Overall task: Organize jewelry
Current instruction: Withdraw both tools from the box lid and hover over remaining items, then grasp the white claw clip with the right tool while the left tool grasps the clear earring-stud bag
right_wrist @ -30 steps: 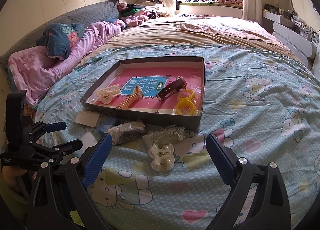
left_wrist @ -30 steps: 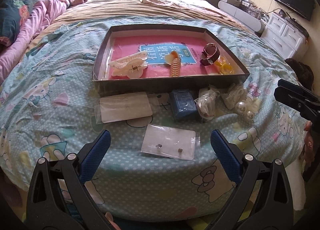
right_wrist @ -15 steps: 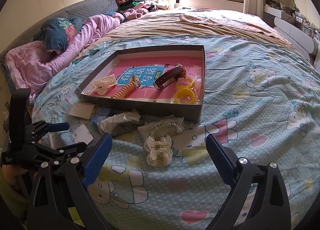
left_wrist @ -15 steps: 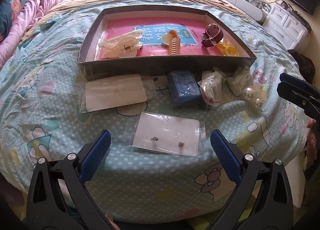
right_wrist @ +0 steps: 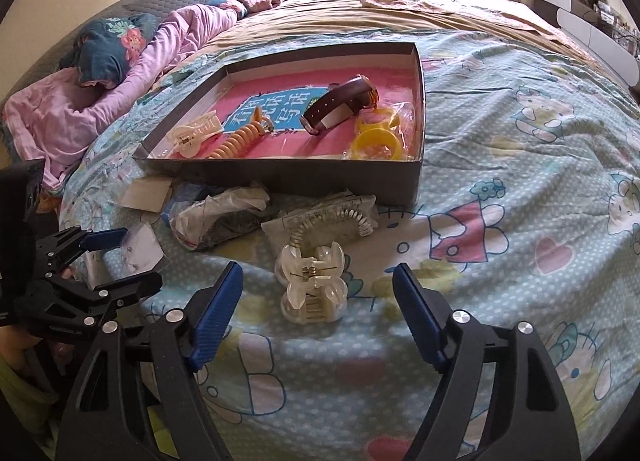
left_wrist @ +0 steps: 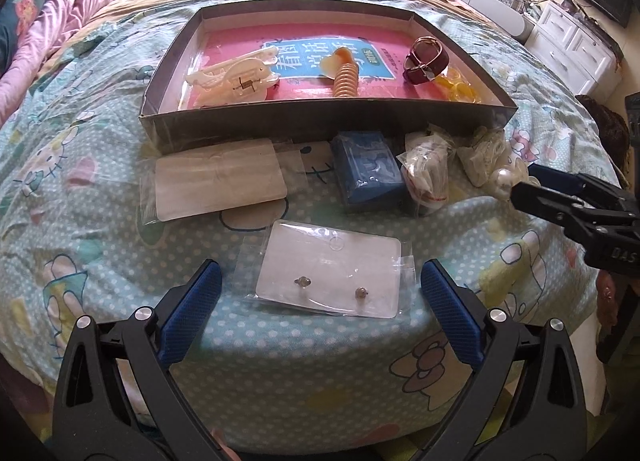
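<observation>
A dark shallow box [left_wrist: 280,123] with a pink floor lies on the bed and holds a cream hair claw [left_wrist: 232,79], a coiled orange hair tie [left_wrist: 347,79], a brown watch [left_wrist: 426,61] and yellow rings [left_wrist: 460,89]. My left gripper [left_wrist: 318,293] is open just in front of a bagged earring card [left_wrist: 330,275]. My right gripper [right_wrist: 318,301] is open around a clear hair claw [right_wrist: 314,281] on the quilt, not touching it. The box also shows in the right wrist view [right_wrist: 304,177].
In front of the box lie a blank card in a bag [left_wrist: 218,181], a blue box [left_wrist: 368,171], crumpled plastic bags [left_wrist: 426,173] and a coiled clear tie [right_wrist: 332,221]. A pink blanket [right_wrist: 120,93] lies left. White drawers [left_wrist: 576,45] stand right.
Both grippers have moved forward and lower toward the bed. The earring card now sits close between the left fingers, and the clear claw between the right fingers. Both stay open.
</observation>
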### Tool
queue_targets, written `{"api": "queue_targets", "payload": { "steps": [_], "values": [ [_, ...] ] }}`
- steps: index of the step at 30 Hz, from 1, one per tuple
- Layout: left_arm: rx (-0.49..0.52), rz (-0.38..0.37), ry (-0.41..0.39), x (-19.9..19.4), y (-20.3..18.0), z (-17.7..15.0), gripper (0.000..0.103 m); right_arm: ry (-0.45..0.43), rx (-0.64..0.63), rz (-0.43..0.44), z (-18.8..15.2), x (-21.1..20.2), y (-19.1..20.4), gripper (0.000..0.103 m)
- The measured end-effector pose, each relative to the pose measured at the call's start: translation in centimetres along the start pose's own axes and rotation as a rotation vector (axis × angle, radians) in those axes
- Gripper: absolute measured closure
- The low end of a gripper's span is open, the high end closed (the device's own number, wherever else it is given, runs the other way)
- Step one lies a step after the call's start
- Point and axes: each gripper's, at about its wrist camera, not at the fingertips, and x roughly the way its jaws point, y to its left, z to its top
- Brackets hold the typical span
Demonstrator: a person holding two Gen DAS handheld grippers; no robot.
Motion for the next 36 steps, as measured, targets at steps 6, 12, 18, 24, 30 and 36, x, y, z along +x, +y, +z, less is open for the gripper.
{"api": "queue_targets", "payload": {
  "steps": [6,12,18,24,30,36],
  "values": [
    [0.007,0.005,-0.005,-0.1,-0.2,0.0,0.018,0.011,-0.019,0.005,-0.3,1.1,0.1,0.062],
    [0.034,0.011,-0.012,-0.1,-0.8,0.0,0.028,-0.008,-0.027,0.017,-0.3,0.6,0.2,0.066],
    [0.066,-0.013,-0.025,-0.3,-1.5,-0.1,0.041,-0.028,-0.025,0.021,-0.1,-0.3,0.2,0.066],
    [0.084,-0.040,-0.080,-1.9,-2.0,0.0,0.043,-0.053,-0.033,0.033,0.2,-1.6,0.4,0.066],
    [0.061,-0.037,-0.129,-3.4,-1.3,0.5,0.043,-0.076,-0.047,0.040,0.6,-2.6,0.9,0.066],
    [0.039,-0.015,-0.172,-4.7,-0.4,0.8,0.043,-0.094,-0.055,0.048,1.0,-3.2,1.4,0.066]
  ]
}}
